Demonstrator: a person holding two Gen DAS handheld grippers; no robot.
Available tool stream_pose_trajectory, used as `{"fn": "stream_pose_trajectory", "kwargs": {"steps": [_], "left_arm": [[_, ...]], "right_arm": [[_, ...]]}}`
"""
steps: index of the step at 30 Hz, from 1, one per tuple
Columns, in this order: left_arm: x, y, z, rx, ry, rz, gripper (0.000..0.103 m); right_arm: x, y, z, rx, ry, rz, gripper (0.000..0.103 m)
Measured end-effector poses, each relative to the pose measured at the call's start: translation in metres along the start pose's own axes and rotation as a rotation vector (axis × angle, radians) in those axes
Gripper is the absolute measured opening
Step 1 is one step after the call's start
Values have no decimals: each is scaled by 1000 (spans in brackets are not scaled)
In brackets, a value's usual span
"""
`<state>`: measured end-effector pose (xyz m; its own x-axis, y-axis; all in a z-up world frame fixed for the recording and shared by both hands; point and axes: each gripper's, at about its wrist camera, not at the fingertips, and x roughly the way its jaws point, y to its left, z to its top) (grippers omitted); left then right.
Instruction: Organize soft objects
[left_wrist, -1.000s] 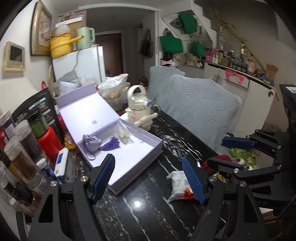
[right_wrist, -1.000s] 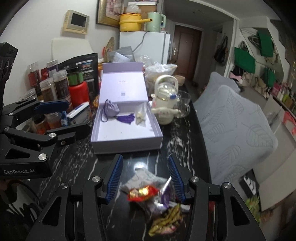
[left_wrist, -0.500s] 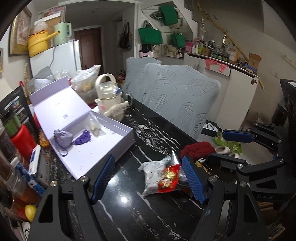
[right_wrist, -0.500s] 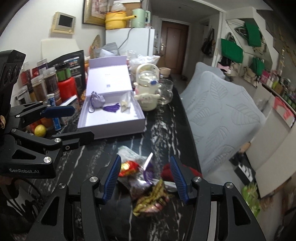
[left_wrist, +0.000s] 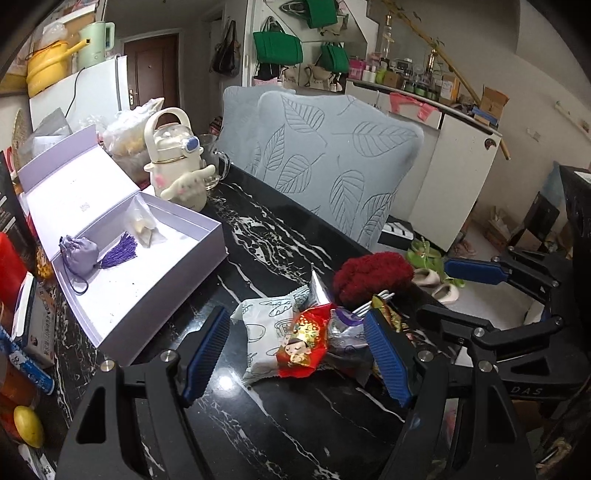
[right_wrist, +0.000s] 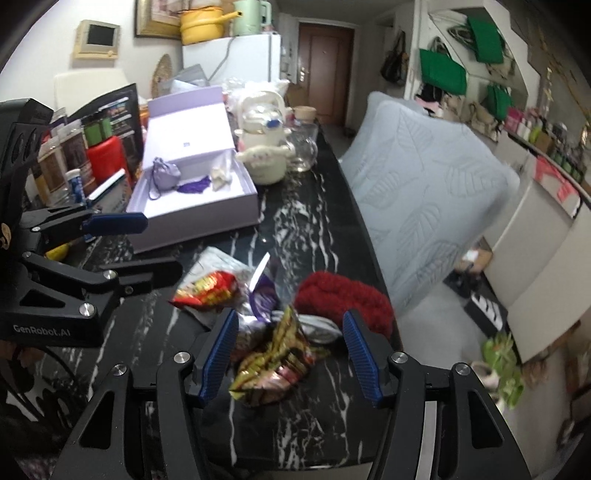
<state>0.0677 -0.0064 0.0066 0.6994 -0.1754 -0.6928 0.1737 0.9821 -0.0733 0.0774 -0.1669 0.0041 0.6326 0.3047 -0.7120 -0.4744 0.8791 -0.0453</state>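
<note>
Holding our left gripper (left_wrist: 297, 356) wide apart over the black table (left_wrist: 280, 435), we see a white packet (left_wrist: 260, 332) and a red packet (left_wrist: 304, 345) lying between its blue pads (left_wrist: 207, 354), neither pressed. Our right gripper (right_wrist: 290, 356) is opening, nothing pinched; a yellow-green packet (right_wrist: 275, 363) lies between its pads (right_wrist: 360, 356). A red fluffy thing (right_wrist: 343, 297) sits just ahead of its right finger, and farther ahead to its left stands the open lilac box (right_wrist: 192, 206)
</note>
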Motion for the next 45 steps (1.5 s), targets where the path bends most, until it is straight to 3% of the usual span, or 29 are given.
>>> {"fn": "stream_pose_trajectory", "kwargs": {"steps": [15,17,21,22,28,33,34,38,42,45], "left_arm": [[50,-1,-8,38,111,-41,74],[55,1,-8,43,123,-53,62],[66,5,-11,46,156,-62,56],[66,4,-13,48,159,-65,48],[72,-1,-16,94,165,-67,45],[67,-2,-18,115,139,-50,32],[66,-3,-18,119,137,-54,32],[66,-4,-20,103,141,-78,30],[59,0,-22,81,131,-85,29],[53,2,-23,63,131,-87,29]], "right_arm": [[38,-29,-30,150,97,47,71],[43,-29,-32,161,108,61,73],[56,-26,-35,171,139,96,73],[58,-25,-35,170,145,99,73],[73,-24,-41,193,183,120,74],[77,-26,-44,212,183,129,74],[78,-26,-45,213,182,133,72],[78,-24,-49,228,180,176,41],[69,-23,-49,211,143,128,37],[65,-29,-51,245,136,138,36]]}}
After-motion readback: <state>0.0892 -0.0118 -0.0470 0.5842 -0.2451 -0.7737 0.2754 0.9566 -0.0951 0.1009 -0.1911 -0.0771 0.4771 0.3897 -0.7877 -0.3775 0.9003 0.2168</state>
